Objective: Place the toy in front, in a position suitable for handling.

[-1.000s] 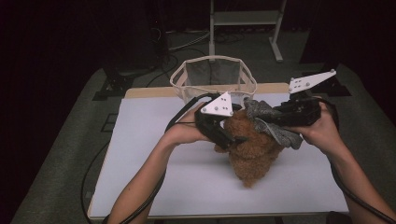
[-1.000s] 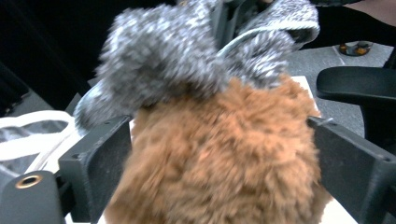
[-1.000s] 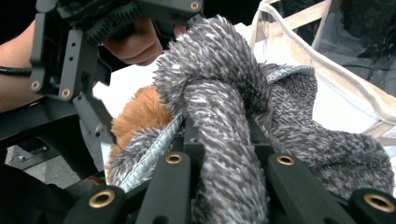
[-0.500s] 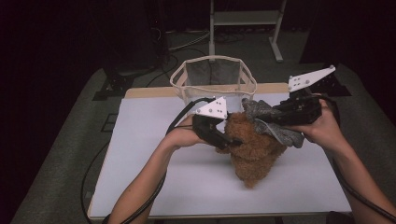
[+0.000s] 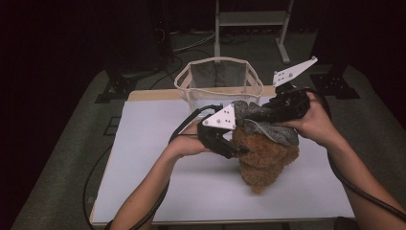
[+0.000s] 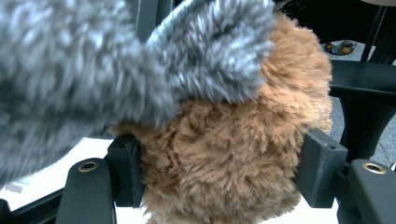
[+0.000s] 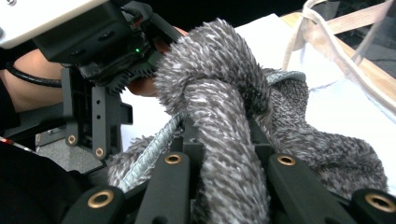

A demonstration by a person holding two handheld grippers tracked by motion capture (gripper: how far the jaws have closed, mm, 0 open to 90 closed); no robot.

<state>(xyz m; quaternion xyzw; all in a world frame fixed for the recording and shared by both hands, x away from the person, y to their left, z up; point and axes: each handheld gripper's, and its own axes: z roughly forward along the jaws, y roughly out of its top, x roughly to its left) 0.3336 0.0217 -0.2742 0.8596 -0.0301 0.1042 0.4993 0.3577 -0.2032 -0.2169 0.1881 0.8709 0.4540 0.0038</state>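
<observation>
**Two grippers holding a furry brown toy and its grey fuzzy cloth**

A fluffy brown stuffed toy [image 5: 265, 158] is sitting a bit right of the middle of the white tabletop [image 5: 143, 158]. It is well away from the near edge and closer to the far edge. A soft grey fuzzy cloth [image 5: 265, 125] is lying over the top of the toy, like a little hat or wrap.

The left gripper [image 5: 229, 146] is coming at the toy from its left side. Its two black jaws have just been closing in. In the left gripper view, the brown fur is bulging between the jaws, and both pads are pressing into it, one on each side. The grey cloth [image 6: 140, 60] is hanging over the fur [image 6: 224, 154] just above the jaws.

The right gripper [image 5: 261, 112] is reaching in from the right, over the top of the toy. Its jaws are pressed close together and are pinching a thick fold of the grey cloth. In the right gripper view, the fold [image 7: 229, 140] is sticking up between the two jaws, and the left gripper's body is showing just behind it.

A cream cloth basket with mesh sides [image 5: 186, 86] is standing at the far edge of the tabletop, just behind the toy. Black cables are trailing from both grippers toward the near edge.
</observation>
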